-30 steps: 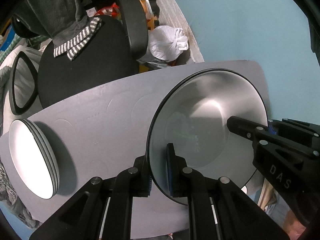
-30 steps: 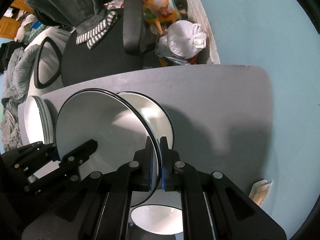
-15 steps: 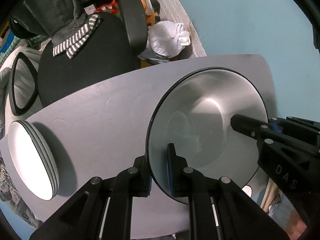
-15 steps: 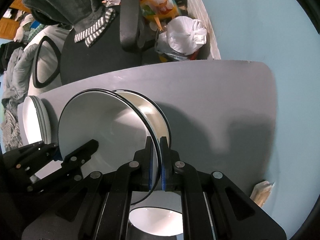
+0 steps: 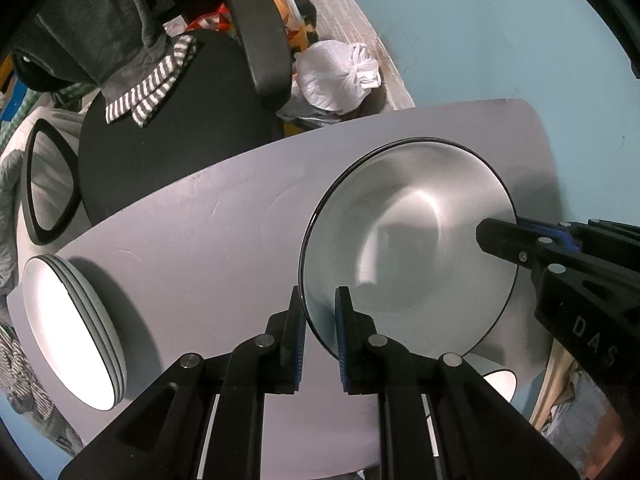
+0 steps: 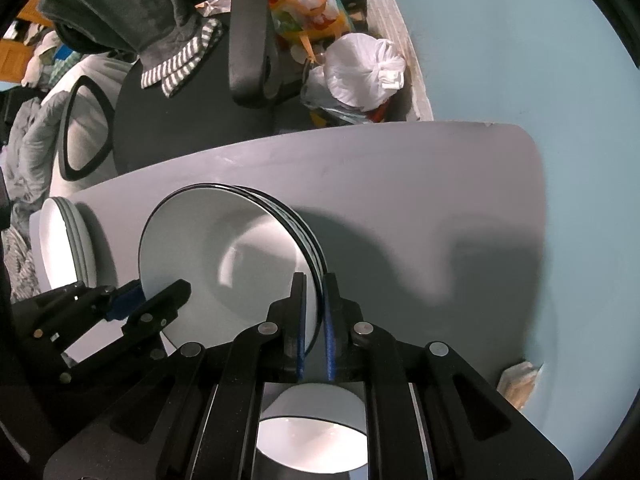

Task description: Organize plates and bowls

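The deep plate with a black rim is seen at 3 o'clock on the grey table in the left wrist view. In the right wrist view it lies on top of a pile of similar plates, whose rims show just under it at 1 o'clock of the plate. The left gripper is clenched on the near rim at 6 o'clock. The jaws of the right gripper are opening, with the opposite rim between them, and the pads appear to be just off it.

The plate is judged to be seated, so the step in hand is the release. It is done best when the left jaws are also loosened before either gripper is lifted, so the plate is not dragged off centre. Both grippers should be drawn straight up along the rim, not sideways. The rims should be checked to sit evenly. The white plates at 8 o'clock and the white bowl at 6 o'clock in the right wrist view should not be knocked.
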`<control>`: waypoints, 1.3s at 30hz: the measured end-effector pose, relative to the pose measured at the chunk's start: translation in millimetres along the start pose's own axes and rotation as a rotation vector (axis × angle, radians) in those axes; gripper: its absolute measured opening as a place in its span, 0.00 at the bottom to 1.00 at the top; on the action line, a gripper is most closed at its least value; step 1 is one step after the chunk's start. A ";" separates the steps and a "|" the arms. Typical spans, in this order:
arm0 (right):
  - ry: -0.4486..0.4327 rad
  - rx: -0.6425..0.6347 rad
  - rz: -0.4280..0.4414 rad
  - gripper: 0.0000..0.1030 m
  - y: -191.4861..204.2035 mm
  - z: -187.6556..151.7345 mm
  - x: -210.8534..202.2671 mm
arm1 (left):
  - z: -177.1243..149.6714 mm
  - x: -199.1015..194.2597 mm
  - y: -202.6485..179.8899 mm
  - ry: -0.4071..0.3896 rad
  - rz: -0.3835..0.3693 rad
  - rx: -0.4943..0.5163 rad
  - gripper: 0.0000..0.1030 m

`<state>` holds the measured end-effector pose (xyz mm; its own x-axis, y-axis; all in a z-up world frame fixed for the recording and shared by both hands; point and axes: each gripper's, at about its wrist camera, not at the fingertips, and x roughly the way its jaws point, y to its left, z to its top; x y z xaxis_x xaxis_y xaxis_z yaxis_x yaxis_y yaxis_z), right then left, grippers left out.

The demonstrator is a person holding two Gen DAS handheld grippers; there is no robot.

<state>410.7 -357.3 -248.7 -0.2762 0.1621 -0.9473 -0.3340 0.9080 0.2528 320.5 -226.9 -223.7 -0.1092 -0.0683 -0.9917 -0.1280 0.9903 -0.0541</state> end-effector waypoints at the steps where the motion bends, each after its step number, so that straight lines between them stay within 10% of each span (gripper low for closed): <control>1: 0.002 0.003 0.001 0.10 0.1 0.5 0.2 | 0.0 -0.3 0.4 -0.002 0.000 -0.001 0.13; 39: -0.121 -0.026 -0.132 0.49 9.8 -44.9 -35.9 | -55.4 -54.3 -0.9 -0.150 -0.025 0.058 0.51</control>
<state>376.8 -371.5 -203.4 -0.1184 0.0889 -0.9890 -0.3842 0.9143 0.1282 272.0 -230.8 -163.3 0.0421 -0.0781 -0.9961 -0.0713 0.9942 -0.0810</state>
